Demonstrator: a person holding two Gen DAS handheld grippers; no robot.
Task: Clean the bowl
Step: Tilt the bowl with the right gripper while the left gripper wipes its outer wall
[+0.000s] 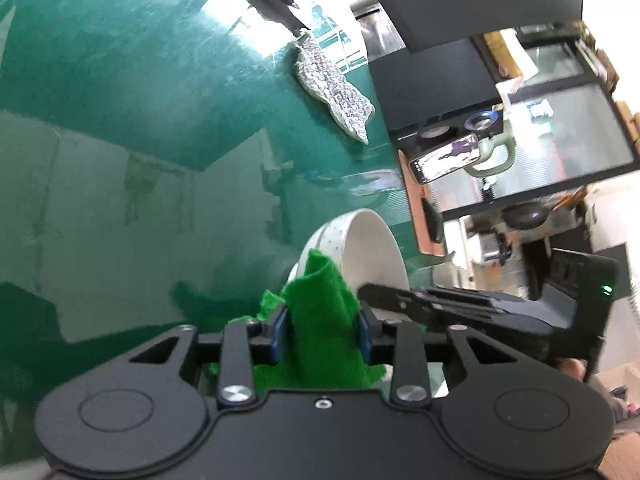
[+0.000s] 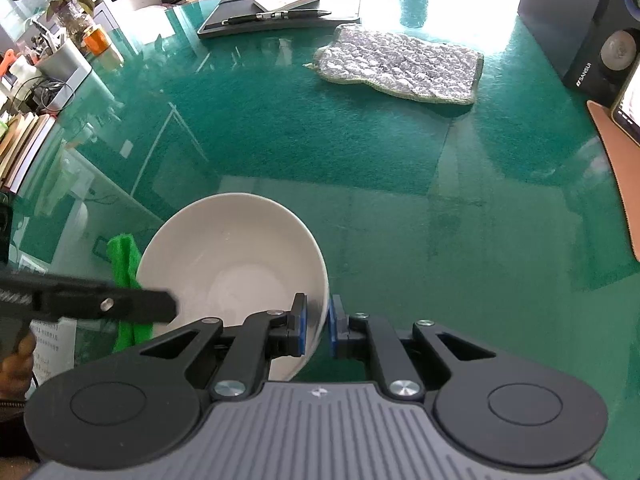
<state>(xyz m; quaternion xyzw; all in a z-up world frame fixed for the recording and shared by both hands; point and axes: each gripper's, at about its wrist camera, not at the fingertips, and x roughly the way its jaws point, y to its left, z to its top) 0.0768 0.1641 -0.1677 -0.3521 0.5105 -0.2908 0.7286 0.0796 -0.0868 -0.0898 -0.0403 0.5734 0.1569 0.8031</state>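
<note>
My right gripper [image 2: 317, 326] is clamped on the rim of the white bowl [image 2: 236, 264]: one blue pad is inside the bowl and the other is outside, with the wall between them. The bowl is tilted, its opening turned toward my right camera, and it is above the green glass desk [image 2: 360, 208]. I cannot tell if its bottom touches the desk. My left gripper [image 1: 322, 330] is closed tight on a folded green cloth [image 1: 320, 304], which stands up between the blue pads. In the left view the cloth is just beside the outer wall of the bowl [image 1: 368, 248], maybe touching it, but the picture is blurred there. Farther on the desk lies a grey knitted cloth [image 2: 404, 64], well apart from the bowl. Behind it lies a black notebook [image 2: 280, 16] with a pen [image 2: 276, 16] on it.
</note>
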